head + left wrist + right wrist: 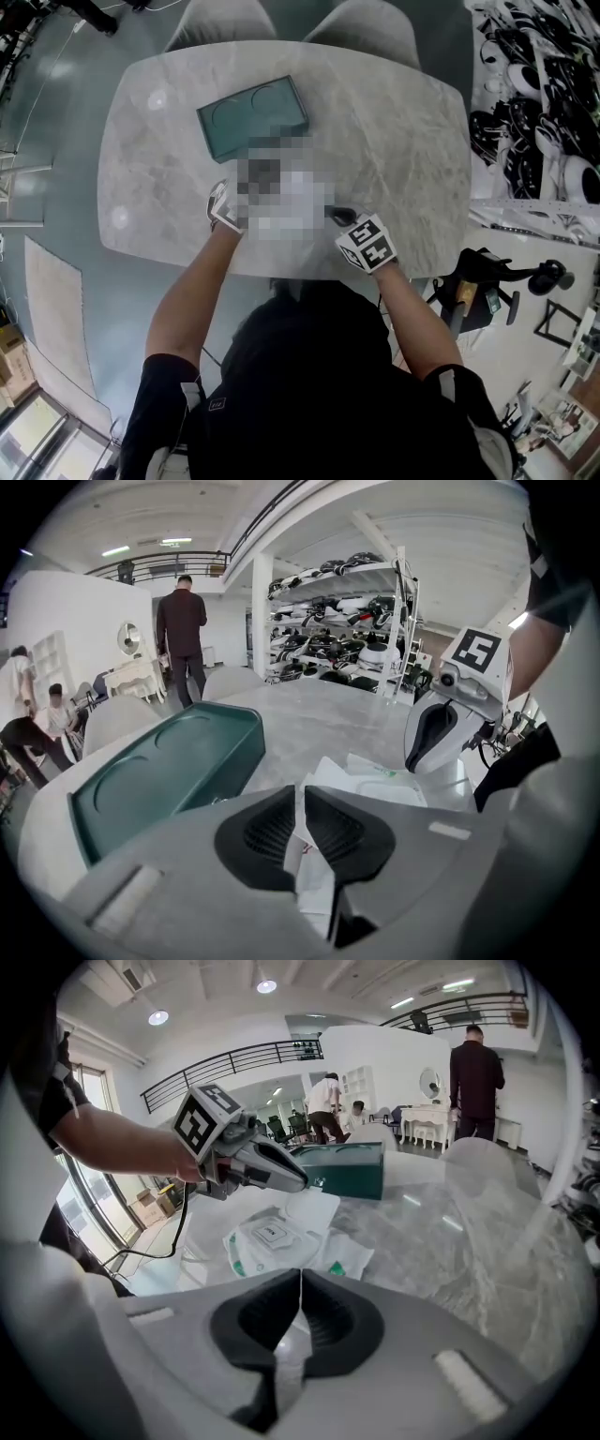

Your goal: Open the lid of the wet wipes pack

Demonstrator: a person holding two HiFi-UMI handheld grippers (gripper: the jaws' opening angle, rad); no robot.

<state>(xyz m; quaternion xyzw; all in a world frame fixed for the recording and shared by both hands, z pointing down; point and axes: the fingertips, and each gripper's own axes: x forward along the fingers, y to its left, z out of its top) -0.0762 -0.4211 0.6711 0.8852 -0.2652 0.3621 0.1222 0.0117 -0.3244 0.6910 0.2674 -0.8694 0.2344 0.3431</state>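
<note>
the wet wipes pack (279,1237) lies flat and face up on the bench (403,141). it is close to the near edge, right in front of the person. its long way runs from one tool to the other, side to side in the head view. a patch covers it in that view, so its exact edges show only from the tools.

the left tool (301,794) pinches a thin white edge at one end of the pack, and its pads are almost together. the right tool (300,1283) is at the other end. its pads are pressed together with a thin white sliver of the pack between them.

a dark green tray (253,117) sits just behind the pack, toward the far edge, and is turned a little slanted. the marble top spreads wide to the right of the tray and the pack, with a thinner strip to the left. the bench has round corners. two chairs (361,23) stand at its far edge. shelves of shoes (347,583) stand past its right side.
</note>
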